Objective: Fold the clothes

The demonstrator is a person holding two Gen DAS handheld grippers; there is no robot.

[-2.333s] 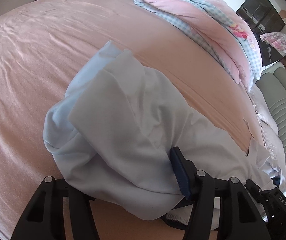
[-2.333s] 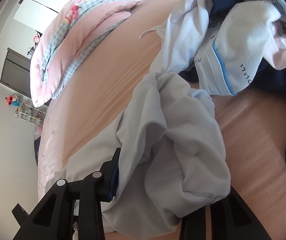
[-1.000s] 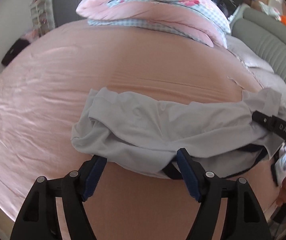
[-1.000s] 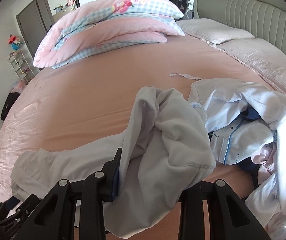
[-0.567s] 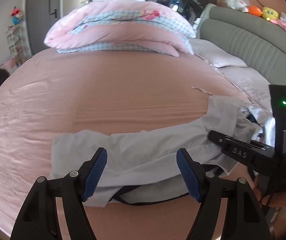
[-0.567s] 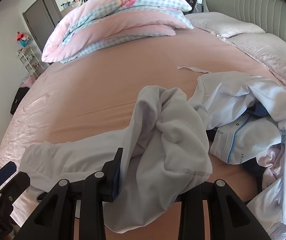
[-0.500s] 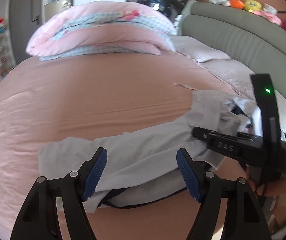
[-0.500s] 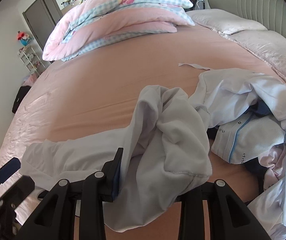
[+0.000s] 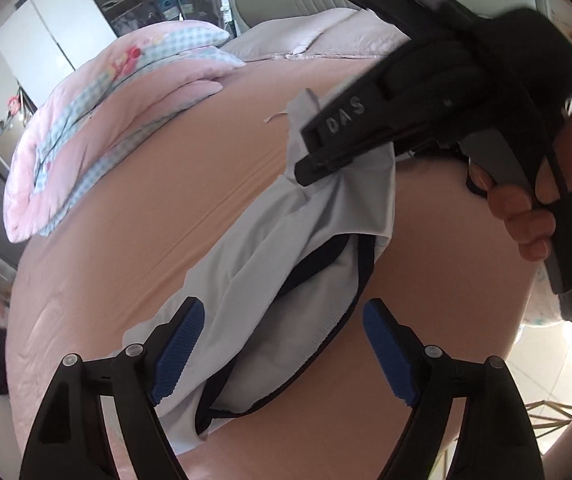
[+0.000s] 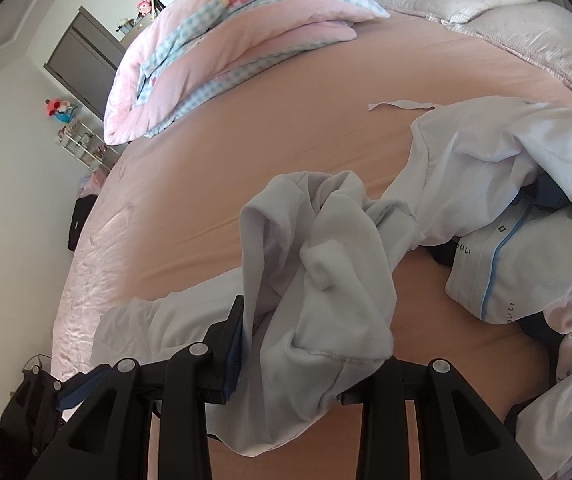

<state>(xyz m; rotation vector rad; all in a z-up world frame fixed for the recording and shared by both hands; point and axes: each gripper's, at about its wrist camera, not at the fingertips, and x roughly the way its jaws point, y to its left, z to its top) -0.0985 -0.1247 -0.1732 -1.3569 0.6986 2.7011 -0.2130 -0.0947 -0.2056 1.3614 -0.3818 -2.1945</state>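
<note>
A pale grey-white garment [image 9: 286,240] with dark trim lies stretched across the pink bed sheet [image 9: 190,184]. My left gripper [image 9: 282,308] hovers over its near end; the jaws are opening, the blue pads [image 9: 182,340] stand wide apart, and neither presses the cloth lying below them. My right gripper [image 9: 306,164], held in a person's hand [image 9: 526,220], is clamped on the far end. In the right wrist view the right gripper [image 10: 310,340] is shut on the garment [image 10: 326,260], whose bunched cloth drapes over and hides the right finger. The left gripper [image 10: 46,392] shows at the lower left.
A pile of white and blue clothes [image 10: 506,240] lies on the bed right of the garment. A folded pink and blue-checked quilt [image 10: 246,40] lies at the far side, pillows [image 10: 486,12] beside it. A white cloth strip [image 10: 402,105] lies on the sheet. The bed's edge falls away at left.
The left gripper let go of the garment, which now lies stretched on the bed. Its jaws have widened, it has rolled and come closer to the right gripper. The right gripper keeps its grip.
</note>
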